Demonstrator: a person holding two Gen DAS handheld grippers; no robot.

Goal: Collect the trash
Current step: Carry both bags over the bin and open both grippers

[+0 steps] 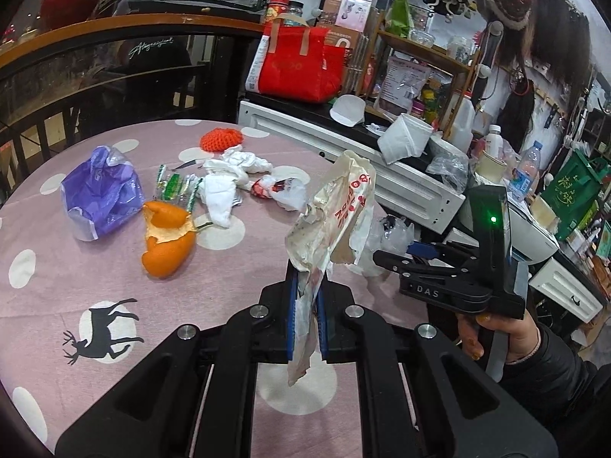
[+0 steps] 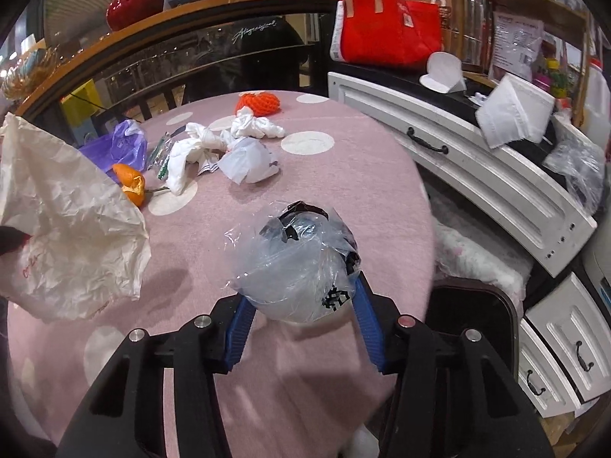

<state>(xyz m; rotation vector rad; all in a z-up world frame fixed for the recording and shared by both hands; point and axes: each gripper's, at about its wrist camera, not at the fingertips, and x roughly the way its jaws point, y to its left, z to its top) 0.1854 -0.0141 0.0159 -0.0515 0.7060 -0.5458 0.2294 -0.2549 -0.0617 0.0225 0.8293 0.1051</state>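
Observation:
My left gripper (image 1: 307, 286) is shut on a crumpled paper wrapper (image 1: 336, 206) with red print, held up over the pink dotted table (image 1: 76, 290); the same wrapper (image 2: 72, 221) fills the left of the right wrist view. My right gripper (image 2: 301, 294) has its blue pads pressed on both sides of a balled clear plastic bag (image 2: 298, 263) with black print, near the table's right edge. Farther back lie orange peel (image 1: 168, 236), a purple bag (image 1: 103, 198), white tissues (image 1: 229, 179), a green-white wrapper (image 1: 175, 187) and an orange net (image 1: 221, 139).
A dark bin (image 2: 473, 324) stands on the floor just right of the table. A white cabinet (image 2: 477, 175) with drawers runs along the right, loaded with a red bag (image 2: 385, 30), bottles and packets. A glass railing (image 2: 172, 61) bounds the far side.

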